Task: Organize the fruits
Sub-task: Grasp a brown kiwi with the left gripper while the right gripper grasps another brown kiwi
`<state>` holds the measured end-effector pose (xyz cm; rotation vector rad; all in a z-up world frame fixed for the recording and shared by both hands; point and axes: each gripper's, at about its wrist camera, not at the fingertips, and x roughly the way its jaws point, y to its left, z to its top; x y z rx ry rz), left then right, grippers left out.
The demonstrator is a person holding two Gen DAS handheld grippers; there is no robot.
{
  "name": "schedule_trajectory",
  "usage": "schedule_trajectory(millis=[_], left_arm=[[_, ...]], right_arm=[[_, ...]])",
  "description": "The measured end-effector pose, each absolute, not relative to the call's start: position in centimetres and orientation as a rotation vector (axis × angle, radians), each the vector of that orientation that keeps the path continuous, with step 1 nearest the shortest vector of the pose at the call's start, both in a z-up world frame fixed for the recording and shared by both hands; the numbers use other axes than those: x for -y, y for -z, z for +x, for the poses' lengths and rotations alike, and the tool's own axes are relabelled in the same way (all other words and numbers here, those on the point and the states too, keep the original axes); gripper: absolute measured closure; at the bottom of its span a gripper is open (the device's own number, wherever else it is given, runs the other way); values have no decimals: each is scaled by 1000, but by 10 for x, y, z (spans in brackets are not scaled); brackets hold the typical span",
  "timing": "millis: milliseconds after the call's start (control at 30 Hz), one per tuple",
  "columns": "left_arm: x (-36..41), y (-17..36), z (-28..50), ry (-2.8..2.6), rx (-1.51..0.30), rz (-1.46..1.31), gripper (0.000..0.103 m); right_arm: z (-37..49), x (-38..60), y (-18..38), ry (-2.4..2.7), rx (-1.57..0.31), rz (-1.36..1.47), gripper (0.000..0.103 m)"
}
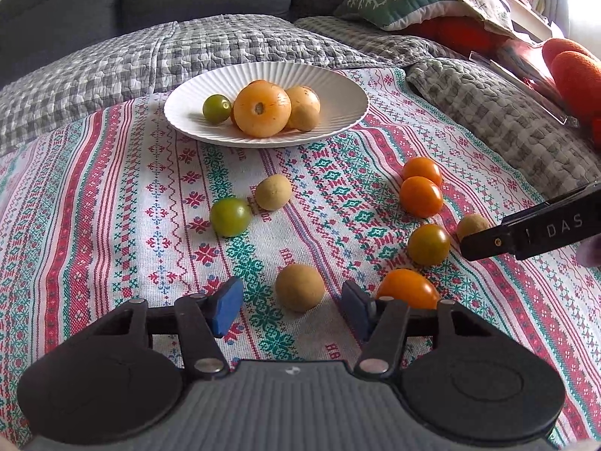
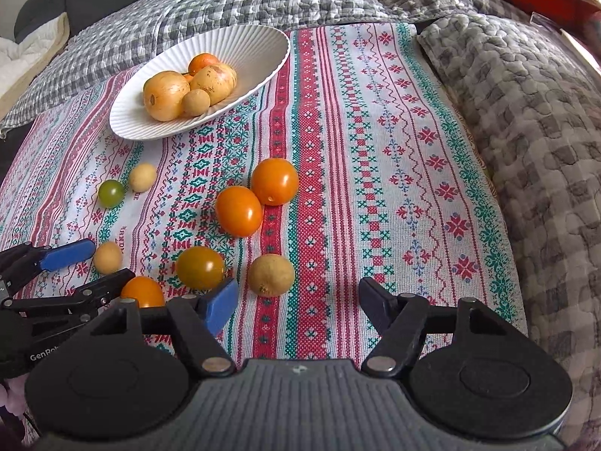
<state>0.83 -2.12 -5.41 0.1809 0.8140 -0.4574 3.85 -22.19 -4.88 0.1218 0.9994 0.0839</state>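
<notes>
Left claw (image 1: 289,302): we see it spread wide, a round tan fruit (image 1: 299,287) lying loose between its blue pads
Right claw (image 2: 300,300): spread wide too, empty
Farther: white ribbed ceramic plate (image 1: 338,86) holding several fruits on the patterned cloth

White ribbed plate (image 1: 349,86), and on it a big yellow-orange fruit (image 1: 262,108) beside a small green tomato (image 1: 216,108). The cloth (image 1: 112,225) underneath is striped in red, teal and white cross-stitch motifs. Two bright orange tomatoes (image 2: 255,195) out on it, a tan round fruit (image 1: 299,287) up front. Blue pads (image 1: 225,306) on black fingers. Behind, a grey-and-white checked quilt (image 1: 112,64).
</notes>
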Motion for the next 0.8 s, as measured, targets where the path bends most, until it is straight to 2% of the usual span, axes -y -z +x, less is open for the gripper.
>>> schedule_trajectory(millis=[167,267,333,467,500,800], left_arm=[[21,54,10,461,-806,175,57],[20,54,11,463,-808,169,63],[19,53,12,460,-810,164,68],[17,52,13,468,-818,141,84],[17,51,14,469,-819,139,84],[16,49,15,458,-821,133,84]], right_arm=[[39,221,48,-79,-1000,108,41],[40,222,48,-73,-991,108,49],[41,221,47,-76,-987,109,58],[41,220,47,-92,-983,107,73],[41,219,47,-96,-982,106,77],[42,226,46,-97,-976,165,78]])
